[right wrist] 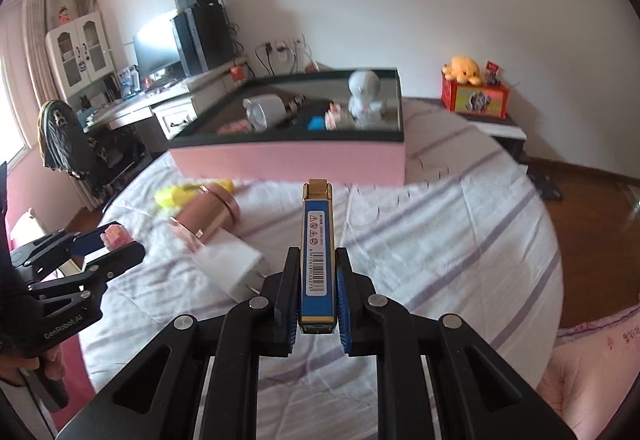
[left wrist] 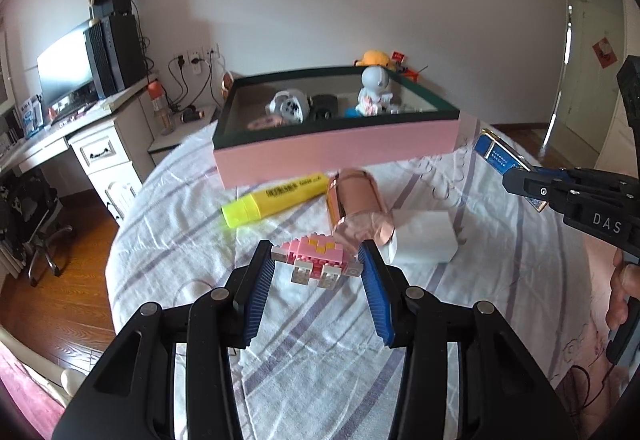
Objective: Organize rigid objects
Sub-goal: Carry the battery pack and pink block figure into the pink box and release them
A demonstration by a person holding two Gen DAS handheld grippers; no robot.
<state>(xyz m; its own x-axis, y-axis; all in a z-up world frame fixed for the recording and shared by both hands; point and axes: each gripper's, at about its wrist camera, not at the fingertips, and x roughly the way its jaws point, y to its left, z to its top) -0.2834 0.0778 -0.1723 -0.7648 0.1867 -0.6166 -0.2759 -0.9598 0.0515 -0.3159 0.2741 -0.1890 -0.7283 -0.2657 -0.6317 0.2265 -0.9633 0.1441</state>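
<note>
My left gripper (left wrist: 316, 258) is shut on a pink brick toy (left wrist: 314, 260) and holds it above the bed; it also shows in the right wrist view (right wrist: 116, 236). My right gripper (right wrist: 318, 260) is shut on a blue and gold bar (right wrist: 318, 252), seen from the left wrist view (left wrist: 502, 157) at the right. A pink box (left wrist: 336, 151) with a dark rim stands ahead on the bed and holds a white figure (left wrist: 374, 89) and other items. A yellow highlighter (left wrist: 276, 199), a rose-gold cylinder (left wrist: 356, 205) and a white charger (left wrist: 424, 242) lie in front of the box.
The bed has a white striped sheet (left wrist: 312, 340). A desk (left wrist: 60, 135) with a monitor stands to the left, an office chair (right wrist: 68, 143) beside it. A red box with a yellow plush (right wrist: 474, 91) sits on a low stand at the right.
</note>
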